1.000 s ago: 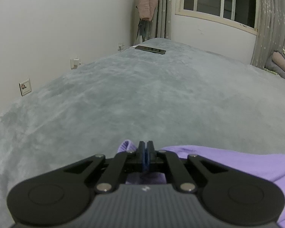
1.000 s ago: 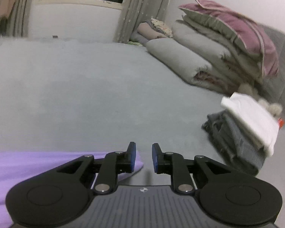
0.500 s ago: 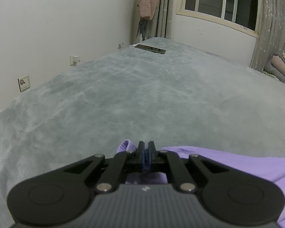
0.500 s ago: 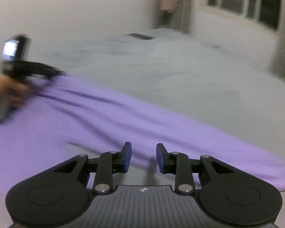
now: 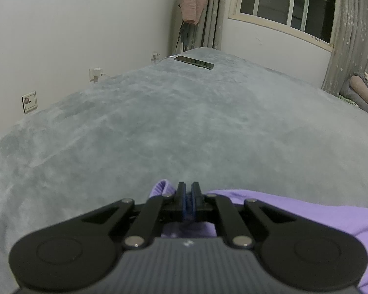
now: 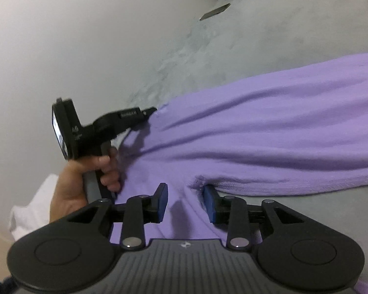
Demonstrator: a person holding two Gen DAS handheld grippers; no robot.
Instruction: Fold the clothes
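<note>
While the purple garment (image 6: 269,122) lies spread across the grey bed (image 5: 184,122), one corner of it is kept pinched in the left gripper (image 5: 188,202), whose jaws are clamped together on the cloth, probably so that this end is anchored and the fabric is drawn taut into long creases. The left gripper is seen from the right wrist view gripped in a hand (image 6: 85,176) near the wall. The right gripper (image 6: 185,202) is set over the near edge of the garment, its jaws apart and just opened wider, with purple cloth lying between them but not squeezed; a second hold for the fold seems to be prepared. A phone (image 5: 194,61) is left at the far end of the bed
</note>
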